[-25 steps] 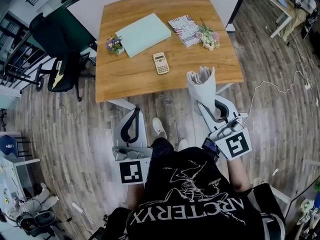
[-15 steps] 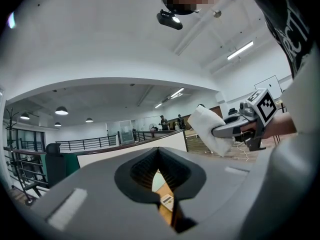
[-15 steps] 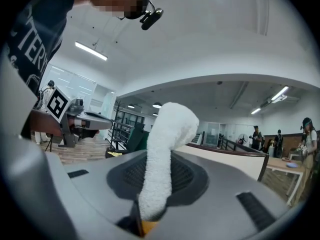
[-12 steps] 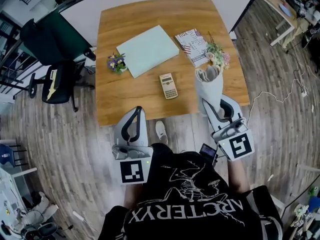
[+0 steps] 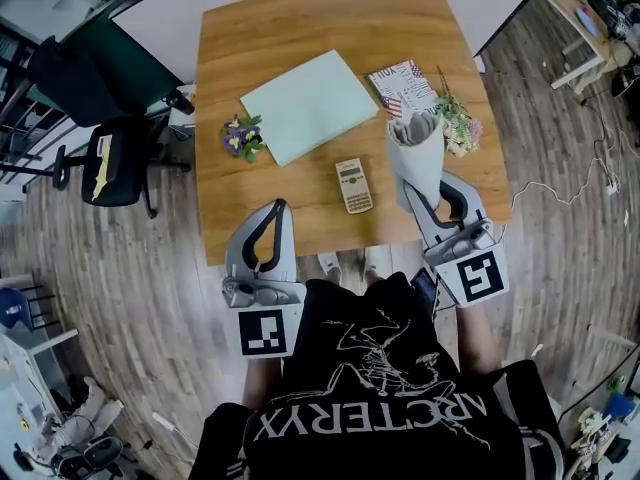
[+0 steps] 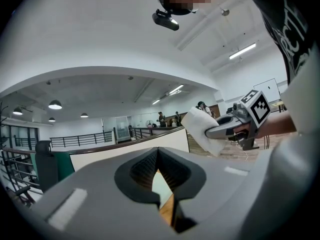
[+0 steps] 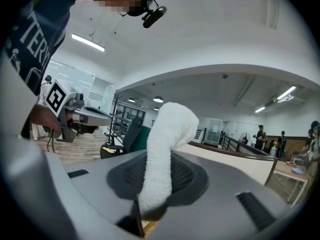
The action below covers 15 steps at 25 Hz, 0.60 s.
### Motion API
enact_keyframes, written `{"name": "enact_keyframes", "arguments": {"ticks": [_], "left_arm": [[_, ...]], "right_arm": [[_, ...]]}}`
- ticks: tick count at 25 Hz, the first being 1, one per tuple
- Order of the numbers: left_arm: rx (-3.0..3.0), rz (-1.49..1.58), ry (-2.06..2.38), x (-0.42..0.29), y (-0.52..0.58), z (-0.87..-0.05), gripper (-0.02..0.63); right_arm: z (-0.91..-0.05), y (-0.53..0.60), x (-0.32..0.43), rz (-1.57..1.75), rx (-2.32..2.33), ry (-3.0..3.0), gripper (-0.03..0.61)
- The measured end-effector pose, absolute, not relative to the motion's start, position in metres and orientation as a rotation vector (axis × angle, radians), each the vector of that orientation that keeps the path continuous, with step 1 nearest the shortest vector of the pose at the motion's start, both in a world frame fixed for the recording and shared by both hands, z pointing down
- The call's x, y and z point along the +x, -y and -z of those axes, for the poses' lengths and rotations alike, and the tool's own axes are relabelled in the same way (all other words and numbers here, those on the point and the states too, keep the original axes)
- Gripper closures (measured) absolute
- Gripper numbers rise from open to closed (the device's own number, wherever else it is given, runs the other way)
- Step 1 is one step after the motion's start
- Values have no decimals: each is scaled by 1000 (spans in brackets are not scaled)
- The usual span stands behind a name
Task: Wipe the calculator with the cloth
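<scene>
A beige calculator (image 5: 353, 185) lies flat on the wooden table (image 5: 300, 193), near its front edge. My right gripper (image 5: 427, 201) is shut on a white cloth (image 5: 415, 152), which stands up from its jaws just right of the calculator and apart from it. In the right gripper view the cloth (image 7: 165, 149) rises from between the jaws of the right gripper (image 7: 156, 184). My left gripper (image 5: 274, 211) hovers at the table's front edge, left of the calculator, shut and holding nothing. The left gripper view looks upward over the left gripper (image 6: 159, 154) and shows the cloth (image 6: 200, 129).
On the table lie a pale green folder (image 5: 310, 106), a magazine (image 5: 405, 83), a small purple flower bunch (image 5: 240, 135) and a bouquet (image 5: 460, 128) beside the cloth. A black office chair (image 5: 100, 163) stands left of the table. Cables run over the floor at right.
Both grippers have come closer to the table. The right gripper has carried the cloth over the table's front right part, beside the calculator. The left gripper now reaches the front edge.
</scene>
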<state>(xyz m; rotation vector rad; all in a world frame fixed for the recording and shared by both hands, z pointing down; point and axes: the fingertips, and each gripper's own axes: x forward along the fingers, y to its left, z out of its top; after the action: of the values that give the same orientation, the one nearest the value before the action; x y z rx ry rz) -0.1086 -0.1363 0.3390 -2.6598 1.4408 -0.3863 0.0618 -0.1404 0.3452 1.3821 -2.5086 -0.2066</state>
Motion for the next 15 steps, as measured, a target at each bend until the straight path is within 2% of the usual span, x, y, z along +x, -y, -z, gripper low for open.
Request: {"name": "enact_keyframes", "arguments": {"ticks": [8, 12, 15], "left_arm": [[-2609, 431, -1575, -94, 131, -347, 604], [-2577, 475, -1645, -95, 122, -350, 604], [-2534, 534, -1729, -106, 111, -356, 604]], "right_arm": [[-415, 164, 53, 219, 1042, 2414, 491], [-524, 195, 24, 207, 663, 2257, 491], [-617, 214, 9, 322, 373, 2057, 491]]}}
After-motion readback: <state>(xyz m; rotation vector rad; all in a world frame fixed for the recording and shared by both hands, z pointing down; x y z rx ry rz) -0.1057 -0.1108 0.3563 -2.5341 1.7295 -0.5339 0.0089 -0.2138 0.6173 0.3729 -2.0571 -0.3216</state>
